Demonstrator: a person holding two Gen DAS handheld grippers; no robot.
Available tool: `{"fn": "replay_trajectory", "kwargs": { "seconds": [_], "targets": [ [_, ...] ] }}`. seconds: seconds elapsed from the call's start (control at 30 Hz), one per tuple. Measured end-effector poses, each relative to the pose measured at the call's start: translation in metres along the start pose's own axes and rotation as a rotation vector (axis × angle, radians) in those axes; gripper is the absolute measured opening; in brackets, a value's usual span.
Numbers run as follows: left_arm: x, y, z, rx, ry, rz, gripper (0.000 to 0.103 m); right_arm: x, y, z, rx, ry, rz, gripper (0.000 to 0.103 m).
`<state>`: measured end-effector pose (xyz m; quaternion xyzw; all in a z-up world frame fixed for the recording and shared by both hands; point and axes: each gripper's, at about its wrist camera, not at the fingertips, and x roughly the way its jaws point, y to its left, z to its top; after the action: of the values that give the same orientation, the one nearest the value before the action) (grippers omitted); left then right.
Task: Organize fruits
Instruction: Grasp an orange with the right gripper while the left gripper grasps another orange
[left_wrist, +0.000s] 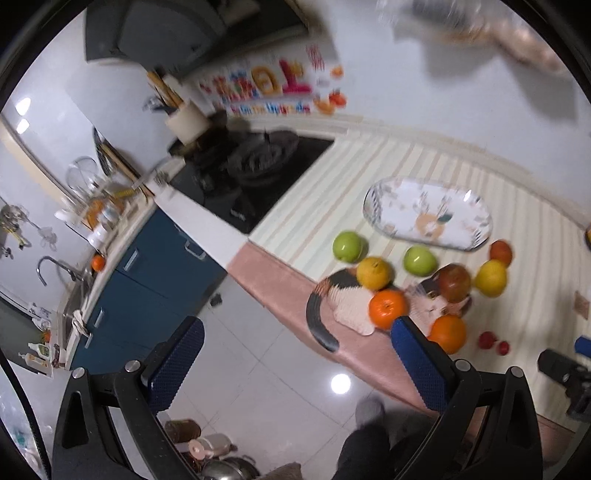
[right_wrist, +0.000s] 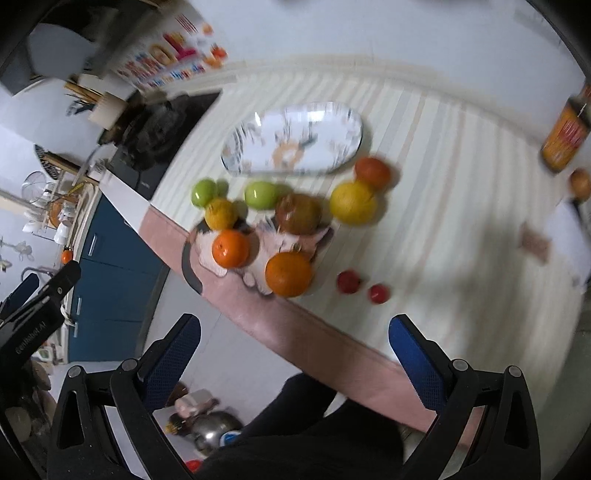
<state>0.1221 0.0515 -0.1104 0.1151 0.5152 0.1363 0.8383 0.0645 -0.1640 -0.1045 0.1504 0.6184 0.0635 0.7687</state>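
Several fruits lie on a striped counter: two green apples (left_wrist: 347, 246) (left_wrist: 420, 260), two yellow citrus (left_wrist: 374, 273) (left_wrist: 490, 277), two oranges (left_wrist: 387, 308) (left_wrist: 447, 333), a dark red fruit (left_wrist: 454, 282), a red-orange one (left_wrist: 501, 252) and two small red ones (left_wrist: 487, 339). An empty patterned oval plate (left_wrist: 428, 212) lies behind them. The same group shows in the right wrist view, with an orange (right_wrist: 289, 274) and the plate (right_wrist: 295, 142). My left gripper (left_wrist: 295, 362) and right gripper (right_wrist: 293, 354) are open and empty, held above the counter's front edge.
A cat-shaped mat (left_wrist: 351, 302) lies under some fruits. A gas stove (left_wrist: 255, 162) is left of the counter, blue cabinets (left_wrist: 147, 280) and a sink (left_wrist: 70, 295) further left. An orange-labelled bottle (right_wrist: 565, 136) stands at the right. Pots (left_wrist: 221, 465) sit on the floor.
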Motion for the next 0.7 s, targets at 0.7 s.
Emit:
{"fn": "replay_trajectory", "kwargs": {
  "seconds": [0.7],
  "targets": [
    [0.210, -0.059, 0.022, 0.179, 0.483, -0.478, 0.094, 0.208, 0.014, 0.028, 0.209, 0.214, -0.123, 0.068]
  ]
}}
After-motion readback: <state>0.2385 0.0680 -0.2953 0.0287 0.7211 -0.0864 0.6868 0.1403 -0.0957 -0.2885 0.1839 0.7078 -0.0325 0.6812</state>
